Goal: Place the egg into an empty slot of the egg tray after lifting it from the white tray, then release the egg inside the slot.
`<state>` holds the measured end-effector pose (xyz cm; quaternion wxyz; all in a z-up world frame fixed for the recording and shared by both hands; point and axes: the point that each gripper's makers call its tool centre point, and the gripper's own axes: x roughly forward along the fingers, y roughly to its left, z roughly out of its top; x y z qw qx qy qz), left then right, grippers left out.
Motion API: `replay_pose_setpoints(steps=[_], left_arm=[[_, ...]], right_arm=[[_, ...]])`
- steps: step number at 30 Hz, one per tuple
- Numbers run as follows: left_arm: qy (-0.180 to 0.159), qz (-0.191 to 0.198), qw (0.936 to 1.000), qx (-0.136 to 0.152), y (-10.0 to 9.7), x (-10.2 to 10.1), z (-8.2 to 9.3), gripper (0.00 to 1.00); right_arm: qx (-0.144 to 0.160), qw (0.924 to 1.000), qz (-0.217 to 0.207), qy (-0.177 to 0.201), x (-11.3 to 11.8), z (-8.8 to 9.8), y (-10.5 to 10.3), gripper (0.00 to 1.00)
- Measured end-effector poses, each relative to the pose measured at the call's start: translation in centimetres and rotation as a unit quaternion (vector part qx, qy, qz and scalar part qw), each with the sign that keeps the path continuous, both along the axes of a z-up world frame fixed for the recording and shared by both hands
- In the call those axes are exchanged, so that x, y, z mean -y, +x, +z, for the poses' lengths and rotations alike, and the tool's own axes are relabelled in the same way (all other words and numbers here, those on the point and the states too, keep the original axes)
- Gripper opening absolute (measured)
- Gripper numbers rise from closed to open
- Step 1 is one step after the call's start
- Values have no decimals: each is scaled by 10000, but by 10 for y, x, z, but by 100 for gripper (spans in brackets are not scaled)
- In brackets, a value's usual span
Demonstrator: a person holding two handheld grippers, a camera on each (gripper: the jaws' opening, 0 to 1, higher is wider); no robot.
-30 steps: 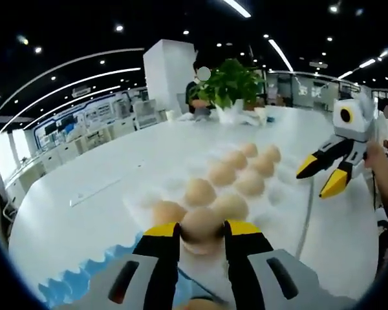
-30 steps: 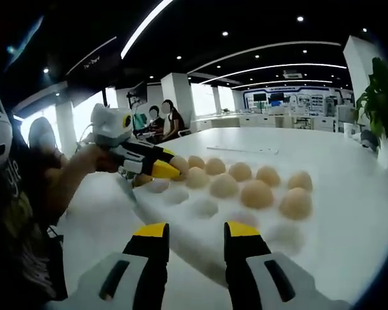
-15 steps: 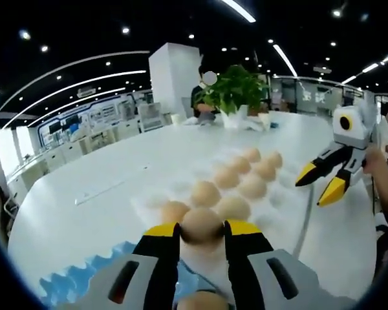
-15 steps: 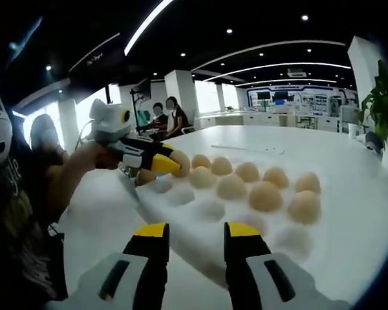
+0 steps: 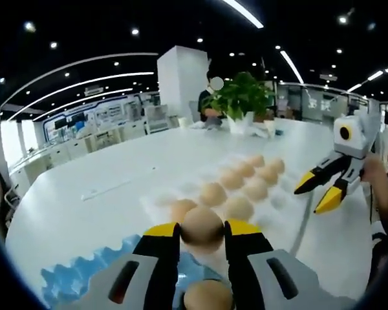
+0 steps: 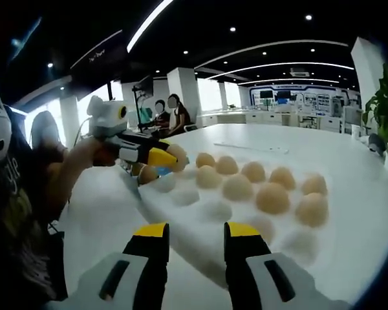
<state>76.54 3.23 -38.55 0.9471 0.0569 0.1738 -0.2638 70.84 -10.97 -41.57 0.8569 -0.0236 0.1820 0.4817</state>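
Note:
My left gripper (image 5: 202,227) is shut on a tan egg (image 5: 202,225), held above the near end of the egg tray (image 5: 163,201). The pale egg tray holds several eggs in two rows, such as one (image 5: 213,193). Below my jaws another egg (image 5: 208,296) lies in the white tray with its blue wavy lining (image 5: 84,274). My right gripper (image 5: 315,194) hovers open at the tray's right side. In the right gripper view, my right gripper (image 6: 194,236) stands open and empty in front of the egg tray (image 6: 210,210). Across it the left gripper (image 6: 163,158) carries its egg (image 6: 179,154).
The trays rest on a wide white table (image 5: 84,213) with a thin strip (image 5: 107,189) lying on it. A potted plant (image 5: 242,97) stands at the far end. People sit at the table's far side (image 6: 168,116). A person's arm (image 6: 64,174) holds the left gripper.
My left gripper has risen a little with the egg still in it, bringing a second egg in the white tray into sight below. The right gripper has hardly moved.

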Motion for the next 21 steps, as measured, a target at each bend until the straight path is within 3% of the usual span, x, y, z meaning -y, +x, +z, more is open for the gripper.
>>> replay_pose_setpoints(steps=[4,9,10,11,12,14,15,16,18,19,21], left_arm=[[116,27,9999,30,0,-1,-1,27],[-149,-31,9999,19,-3,-1,6,25],[-113,-24,9999,41,-3,-1,6,22],[-124,-9,9998,123,-3,-3,10,12],[-386,0,9991,189,-2,0,17,7],[-728,-77,9972,174,-4,1,26,10],[-572,-120,9981,177,-4,0,23,11],[-175,-269,9995,73,-5,1,10,13],[100,-67,9999,-55,-1,-5,-4,15],[264,-180,9995,-84,-3,-4,-9,16],[144,-90,9998,-135,-1,-9,-12,19]], right_arm=[[4,10000,24,-26,-2,0,-1,35],[1,10000,33,-35,-3,0,-1,35],[1,10000,36,-38,-3,0,-1,35],[5,10000,38,-47,-4,0,-2,35],[5,10000,46,-55,-5,0,-2,35],[2,10000,57,-58,-6,0,-2,35],[0,10000,62,-61,-7,0,-2,35],[2,10000,66,-66,-7,0,-2,35],[-1,9999,80,-69,-7,0,-2,35],[4,9999,81,-74,-7,0,-3,35],[0,9999,77,-75,-7,0,-3,35]])
